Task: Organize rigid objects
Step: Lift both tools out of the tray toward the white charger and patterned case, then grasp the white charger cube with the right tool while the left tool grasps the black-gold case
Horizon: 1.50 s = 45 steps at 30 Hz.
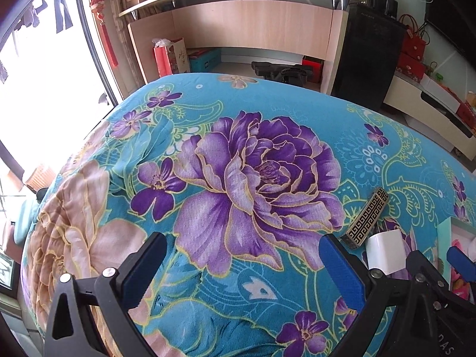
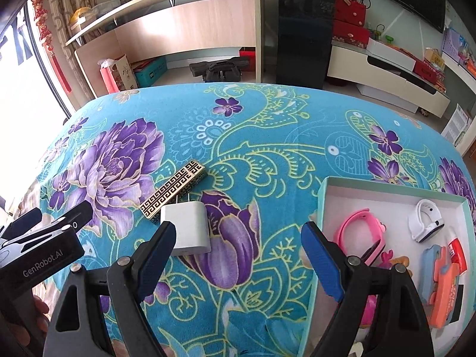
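Both grippers – left gripper (image 1: 242, 260), right gripper (image 2: 238, 251) – have jaws spread, empty; white charger (image 2: 187, 227) lies on the counter (image 2: 267, 125) touching patterned bar (image 2: 174, 192), beside box (image 2: 386, 186); probably light, stiff, smooth – grip its flat sides.

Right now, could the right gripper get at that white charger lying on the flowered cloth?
Probably yes. The right gripper is open and empty, and the white charger lies just beyond its left finger with nothing over it. Only the patterned gold bar lies close behind the charger.

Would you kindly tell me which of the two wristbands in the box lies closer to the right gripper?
The pink wristband, beside the right gripper's blue finger; the white wristband lies farther back.
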### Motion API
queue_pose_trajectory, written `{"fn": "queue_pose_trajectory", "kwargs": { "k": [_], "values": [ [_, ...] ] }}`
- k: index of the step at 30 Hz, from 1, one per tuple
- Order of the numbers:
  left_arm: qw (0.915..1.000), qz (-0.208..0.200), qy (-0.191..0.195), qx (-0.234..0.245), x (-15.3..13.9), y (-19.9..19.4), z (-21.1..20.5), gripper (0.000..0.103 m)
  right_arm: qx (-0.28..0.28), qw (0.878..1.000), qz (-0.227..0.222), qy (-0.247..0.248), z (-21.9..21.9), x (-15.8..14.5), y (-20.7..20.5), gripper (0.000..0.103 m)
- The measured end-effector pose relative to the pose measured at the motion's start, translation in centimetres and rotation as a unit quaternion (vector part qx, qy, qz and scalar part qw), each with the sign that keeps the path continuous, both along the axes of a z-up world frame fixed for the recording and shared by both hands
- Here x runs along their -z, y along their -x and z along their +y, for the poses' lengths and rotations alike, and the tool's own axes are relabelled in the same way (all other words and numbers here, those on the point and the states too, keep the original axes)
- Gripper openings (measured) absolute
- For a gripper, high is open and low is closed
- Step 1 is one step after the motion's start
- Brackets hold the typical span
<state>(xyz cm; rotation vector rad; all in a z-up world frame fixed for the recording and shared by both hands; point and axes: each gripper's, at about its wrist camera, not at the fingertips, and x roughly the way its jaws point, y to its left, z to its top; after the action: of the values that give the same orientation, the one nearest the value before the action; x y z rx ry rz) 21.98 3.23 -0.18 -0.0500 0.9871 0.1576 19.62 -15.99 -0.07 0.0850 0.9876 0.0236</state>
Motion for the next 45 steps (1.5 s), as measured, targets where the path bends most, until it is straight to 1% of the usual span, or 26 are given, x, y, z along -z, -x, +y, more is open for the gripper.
{"fn": "queue_pose_trajectory", "kwargs": {
  "k": [8, 15, 17, 19, 25, 27, 29, 31, 35, 37, 40, 45],
  "values": [
    [0.9997, 0.009, 0.007, -0.02, 0.7, -0.2, 1.4, 0.103, -0.027, 0.999, 0.015, 0.008, 2.5, 1.4, -0.7, 0.087],
    [0.9995, 0.013, 0.014, -0.025, 1.1, -0.3, 2.1, 0.103, -0.03, 0.999, 0.029, 0.011, 3.3, 3.1, -1.4, 0.087],
    [0.9995, 0.014, 0.015, -0.026, 1.2, -0.4, 2.2, 0.103, -0.03, 0.999, 0.033, 0.018, 3.4, 3.6, -1.7, 0.086],
    [0.9994, 0.015, 0.016, -0.026, 1.3, -0.5, 2.2, 0.103, -0.024, 0.999, 0.035, 0.026, 3.3, 3.9, -1.8, 0.087],
    [0.999, 0.02, 0.035, -0.017, 1.7, -0.7, 1.9, 0.103, -0.006, 0.999, 0.027, 0.021, 2.0, 4.0, -2.0, 0.086],
    [0.9991, 0.021, 0.035, -0.011, 1.8, -0.8, 1.5, 0.103, 0.0, 1.0, 0.024, 0.017, 1.6, 4.0, -2.0, 0.086],
    [0.9991, 0.021, 0.037, -0.005, 1.8, -0.9, 1.1, 0.103, 0.003, 1.0, 0.021, 0.013, 1.2, 3.9, -2.0, 0.084],
    [0.9989, 0.023, 0.042, -0.001, 1.8, -1.0, 0.9, 0.103, 0.005, 1.0, 0.019, 0.009, 1.0, 3.9, -2.0, 0.075],
    [0.9985, 0.023, 0.049, 0.007, 1.9, -1.2, 0.4, 0.103, 0.009, 1.0, 0.016, 0.006, 0.8, 3.7, -2.1, 0.068],
    [0.9984, 0.02, 0.052, 0.012, 1.8, -1.3, 0.2, 0.103, 0.014, 1.0, 0.014, 0.005, 0.5, 3.7, -2.2, 0.062],
    [0.9978, 0.018, 0.06, 0.02, 1.9, -1.6, -0.2, 0.103, 0.021, 1.0, 0.011, 0.002, 0.1, 3.5, -2.0, 0.055],
    [0.9972, 0.016, 0.062, 0.038, 2.1, -1.9, -1.1, 0.103, 0.026, 1.0, 0.007, -0.003, -0.4, 3.5, -2.2, 0.048]
  ]
}}
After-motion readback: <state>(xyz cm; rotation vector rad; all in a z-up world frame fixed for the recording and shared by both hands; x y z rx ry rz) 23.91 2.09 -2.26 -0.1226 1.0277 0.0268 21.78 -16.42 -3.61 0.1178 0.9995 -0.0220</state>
